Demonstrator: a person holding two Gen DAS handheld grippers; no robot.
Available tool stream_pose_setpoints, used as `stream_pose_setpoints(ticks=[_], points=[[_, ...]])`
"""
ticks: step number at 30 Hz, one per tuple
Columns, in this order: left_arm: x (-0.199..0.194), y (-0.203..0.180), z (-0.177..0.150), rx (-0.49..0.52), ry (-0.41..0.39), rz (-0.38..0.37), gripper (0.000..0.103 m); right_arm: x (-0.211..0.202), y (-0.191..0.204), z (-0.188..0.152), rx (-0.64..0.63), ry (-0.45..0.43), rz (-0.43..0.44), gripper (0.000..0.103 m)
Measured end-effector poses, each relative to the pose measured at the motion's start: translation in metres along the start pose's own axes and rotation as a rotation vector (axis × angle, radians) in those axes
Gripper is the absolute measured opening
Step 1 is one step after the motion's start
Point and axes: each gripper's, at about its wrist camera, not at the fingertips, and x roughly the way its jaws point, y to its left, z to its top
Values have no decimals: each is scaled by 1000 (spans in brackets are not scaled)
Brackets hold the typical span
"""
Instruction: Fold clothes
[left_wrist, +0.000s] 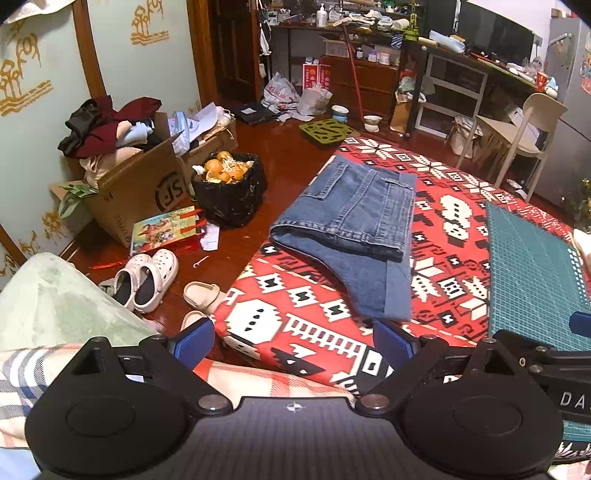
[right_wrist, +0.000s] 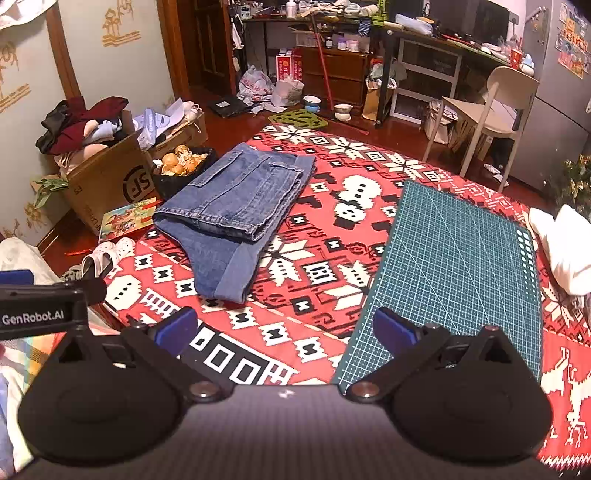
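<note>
The folded jeans (right_wrist: 236, 206) lie on the red patterned blanket (right_wrist: 325, 258), at about ten o'clock from the right tool (right_wrist: 286, 328) and at about twelve to one o'clock from the left tool (left_wrist: 293, 341), whose right pad sits just short of the hem. Both tools stand wide open with nothing between their blue pads, hovering near the blanket's near edge and tilted downward, apparently because the fold is finished and the denim has been let go. The jeans are doubled over on themselves, the cuffed leg end pointing toward six o'clock and the waistband end toward twelve, a compact stack that probably needs one more fold or a move aside. The green cutting mat (right_wrist: 450, 273) lies at one o'clock from the right tool, well apart from the denim, with a broad strip of bare blanket between them that gives open room for sliding or turning the garment. At nine o'clock the blanket's left edge drops to the floor, where slippers (left_wrist: 147, 278) and a cardboard box (left_wrist: 136, 195) of clothes crowd in, so moves are safer rightward. A white cloth (right_wrist: 565, 247) lies at three o'clock.
</note>
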Motion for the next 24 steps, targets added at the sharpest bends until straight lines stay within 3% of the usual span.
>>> stream_pose_setpoints(ticks=[24], points=[[-5, -11, 1, 12, -9, 1, 93, -5, 3, 4, 17, -2, 7, 102]])
